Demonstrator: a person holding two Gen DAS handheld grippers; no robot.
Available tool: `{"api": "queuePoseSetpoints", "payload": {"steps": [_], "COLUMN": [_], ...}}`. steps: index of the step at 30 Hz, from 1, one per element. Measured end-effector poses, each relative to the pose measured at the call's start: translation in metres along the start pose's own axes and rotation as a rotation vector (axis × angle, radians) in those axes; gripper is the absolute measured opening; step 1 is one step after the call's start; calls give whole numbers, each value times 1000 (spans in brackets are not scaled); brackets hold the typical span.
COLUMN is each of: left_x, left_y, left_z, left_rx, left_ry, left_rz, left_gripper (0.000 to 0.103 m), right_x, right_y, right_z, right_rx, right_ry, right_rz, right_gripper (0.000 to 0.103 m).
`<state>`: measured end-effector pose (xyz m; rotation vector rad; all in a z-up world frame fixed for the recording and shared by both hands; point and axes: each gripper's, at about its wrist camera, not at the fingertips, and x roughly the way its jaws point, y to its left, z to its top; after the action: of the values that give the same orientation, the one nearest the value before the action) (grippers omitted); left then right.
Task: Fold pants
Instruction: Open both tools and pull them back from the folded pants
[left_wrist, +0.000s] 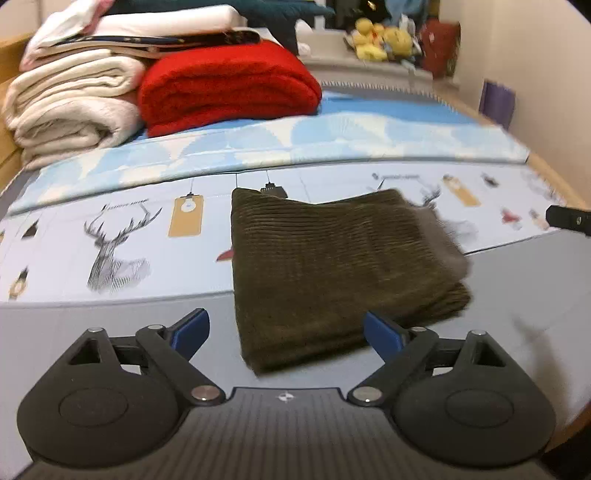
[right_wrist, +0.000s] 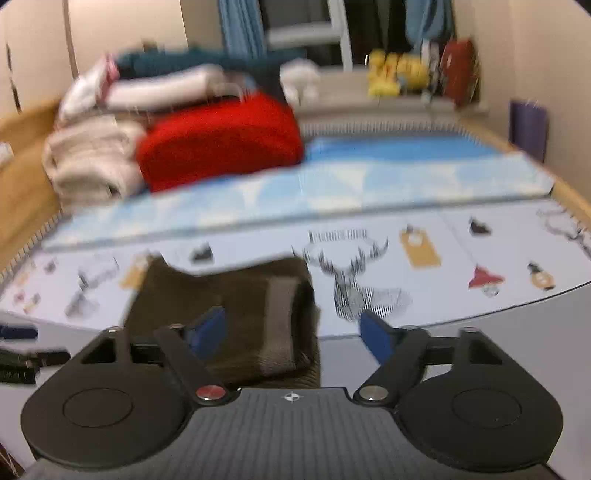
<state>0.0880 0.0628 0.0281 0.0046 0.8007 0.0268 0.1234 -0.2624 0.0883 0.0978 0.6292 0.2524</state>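
Two matching sets of black tongs with blue tips

Each of the left tongs (left_wrist: 284, 334) and right tongs (right_wrist: 293, 332) is built from matte black linkage arms, silver pivot screws, round black housings and a ribbed grey plate marked with a small crosshair.

Left wrist view: low over the near edge of the bed (left_wrist: 110, 332), looking forward between its own spread tool (left_wrist: 286, 332) fingers toward the far wall. Folded pants (left_wrist: 332, 266) close ahead, slightly right of centre. Right wrist view: similar height and heading, set further right; pants (right_wrist: 229, 314) lie left of centre, right under the tool (right_wrist: 291, 332). Blurred. Both share the pants, deer-print mat (left_wrist: 118, 251) (right_wrist: 354, 288), red blanket (left_wrist: 229, 85) (right_wrist: 221, 140), yellow toys (left_wrist: 384, 40) (right_wrist: 399, 70).
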Motion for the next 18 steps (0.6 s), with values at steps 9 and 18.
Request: {"api": "queuePoseSetpoints", "payload": {"steps": [9, 18], "left_x": [-57, -41], "left_y": [-29, -35], "left_z": [-43, -39], "left_rx": [-53, -90], "left_ry": [-217, -166], "left_rz": [9, 75], "left_gripper": [94, 94], "right_x": [-65, -48], "right_y": [34, 61], "right_z": [-46, -53], "right_rx": [41, -56], "right_ry": [-168, -87], "right_rz": [1, -97], "right_gripper": [94, 94]}}
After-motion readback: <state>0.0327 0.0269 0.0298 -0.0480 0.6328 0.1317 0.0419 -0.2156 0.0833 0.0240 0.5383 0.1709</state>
